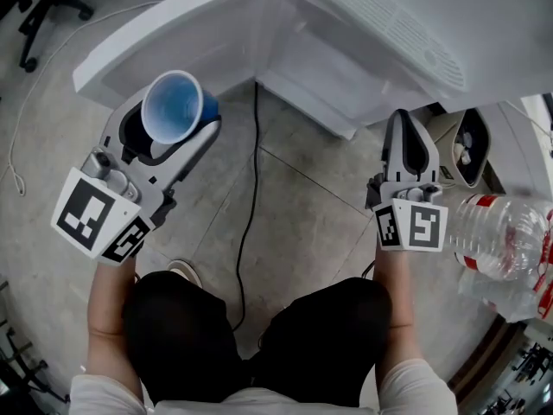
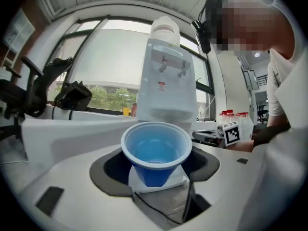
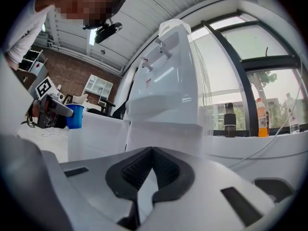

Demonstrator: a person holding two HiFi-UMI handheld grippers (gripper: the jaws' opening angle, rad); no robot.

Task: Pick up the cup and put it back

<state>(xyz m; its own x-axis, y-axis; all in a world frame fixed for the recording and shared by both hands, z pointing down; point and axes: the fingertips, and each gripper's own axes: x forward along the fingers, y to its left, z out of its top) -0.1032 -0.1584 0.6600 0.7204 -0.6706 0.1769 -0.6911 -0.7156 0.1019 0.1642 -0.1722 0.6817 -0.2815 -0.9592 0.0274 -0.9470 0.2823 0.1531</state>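
An upright blue plastic cup [image 1: 173, 106] is held between the jaws of my left gripper [image 1: 177, 132], which is shut on its lower body. In the left gripper view the cup [image 2: 156, 153] sits between the dark pads, and its inside looks empty. It hangs in front of the white water dispenser [image 2: 166, 76], which in the head view [image 1: 363, 24] lies just ahead. My right gripper [image 1: 404, 128] points level at the dispenser [image 3: 168, 81] with its jaws shut on nothing [image 3: 150, 162]. The right gripper view catches the cup [image 3: 75, 116] far to the left.
A black cable [image 1: 251, 188] runs across the tiled floor between the grippers. Clear plastic water bottles [image 1: 501, 232] lie at the right. A white ledge [image 1: 155, 33] juts out beside the dispenser. Bottles [image 3: 230, 119] stand on the window sill.
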